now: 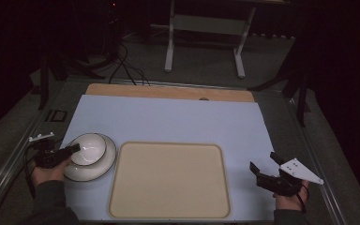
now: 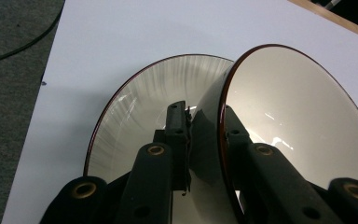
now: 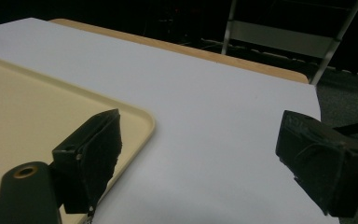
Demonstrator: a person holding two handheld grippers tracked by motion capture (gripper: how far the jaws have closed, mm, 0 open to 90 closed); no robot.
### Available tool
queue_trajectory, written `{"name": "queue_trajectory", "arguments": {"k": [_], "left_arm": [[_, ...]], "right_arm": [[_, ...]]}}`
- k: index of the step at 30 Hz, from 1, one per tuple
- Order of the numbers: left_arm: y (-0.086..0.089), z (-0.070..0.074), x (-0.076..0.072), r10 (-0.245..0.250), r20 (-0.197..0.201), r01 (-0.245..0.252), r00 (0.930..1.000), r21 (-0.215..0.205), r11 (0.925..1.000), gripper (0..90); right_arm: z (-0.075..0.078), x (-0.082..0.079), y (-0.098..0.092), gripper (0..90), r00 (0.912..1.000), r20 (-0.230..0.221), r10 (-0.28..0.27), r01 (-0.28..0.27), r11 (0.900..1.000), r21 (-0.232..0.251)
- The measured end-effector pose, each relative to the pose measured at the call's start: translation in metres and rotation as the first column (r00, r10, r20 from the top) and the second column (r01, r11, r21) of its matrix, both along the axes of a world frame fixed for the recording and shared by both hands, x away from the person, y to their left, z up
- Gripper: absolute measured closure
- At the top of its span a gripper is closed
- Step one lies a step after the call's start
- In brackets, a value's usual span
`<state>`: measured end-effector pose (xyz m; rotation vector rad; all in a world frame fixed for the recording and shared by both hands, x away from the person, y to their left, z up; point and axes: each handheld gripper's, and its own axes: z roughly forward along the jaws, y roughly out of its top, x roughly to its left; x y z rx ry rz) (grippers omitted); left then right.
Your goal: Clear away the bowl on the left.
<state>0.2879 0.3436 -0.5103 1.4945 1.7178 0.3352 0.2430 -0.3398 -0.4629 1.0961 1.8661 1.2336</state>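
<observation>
- High view: left hand-held gripper (image 1: 70, 151) pinches the bowl (image 1: 90, 148) rim, seemingly tilted on its plate (image 1: 101, 169).
- Tray (image 1: 168, 180) lies just right.
- Right hand-held gripper (image 1: 266, 169) is spread, farther off.

One bowl (image 1: 90, 148), one plate (image 1: 101, 168), one tray (image 1: 168, 180), two grippers.

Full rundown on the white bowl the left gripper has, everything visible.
The white glossy bowl with a thin dark red-brown rim, ceramic by its look, is empty and tilted, its opening showing in the left gripper view. It rests on a matching white dark-rimmed plate at the left of the pale blue mat, beside the beige tray. The left gripper is shut on its wall, one jaw inside, one outside.
</observation>
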Motion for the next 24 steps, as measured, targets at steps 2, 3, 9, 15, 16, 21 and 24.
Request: {"name": "queue_trajectory", "arguments": {"k": [2, 3, 9, 15, 16, 21, 24], "left_arm": [[0.001, 0.000, -0.001, 0.002, 0.005, -0.002, 1.0000, -0.005, 1.0000, 79.3], [0.001, 0.001, -0.001, 0.004, 0.008, -0.004, 1.0000, -0.008, 1.0000, 79.2], [0.002, 0.002, -0.002, 0.009, 0.020, -0.008, 0.9998, -0.022, 0.9997, 79.1], [0.002, 0.005, -0.005, 0.015, 0.048, -0.012, 0.9987, -0.055, 0.9984, 78.8], [0.002, 0.006, -0.006, 0.015, 0.052, -0.012, 0.9986, -0.061, 0.9980, 78.7], [0.001, 0.009, -0.008, 0.015, 0.070, -0.009, 0.9974, -0.079, 0.9968, 78.4], [0.000, 0.010, -0.009, 0.014, 0.082, -0.008, 0.9966, -0.081, 0.9967, 78.1]], "right_arm": [[0.000, 0.000, 0.000, 13.9, 1.0000, 0.000, 0.000, 0.000, 1.000, 0.001], [0.000, 0.000, 0.000, 13.9, 1.0000, -0.001, -0.001, 0.001, 1.000, 0.002], [0.000, 0.000, 0.000, 13.9, 1.0000, -0.001, -0.001, 0.001, 1.000, 0.001], [0.000, 0.000, 0.000, 13.9, 1.0000, 0.000, -0.002, 0.002, 1.000, 0.002], [0.000, 0.000, 0.000, 13.9, 1.0000, 0.000, -0.002, 0.002, 1.000, 0.003], [0.000, 0.000, -0.001, 13.9, 1.0000, 0.005, -0.004, 0.004, 1.000, 0.001], [0.000, 0.000, -0.001, 14.0, 1.0000, 0.005, -0.004, 0.004, 1.000, 0.000]]}}
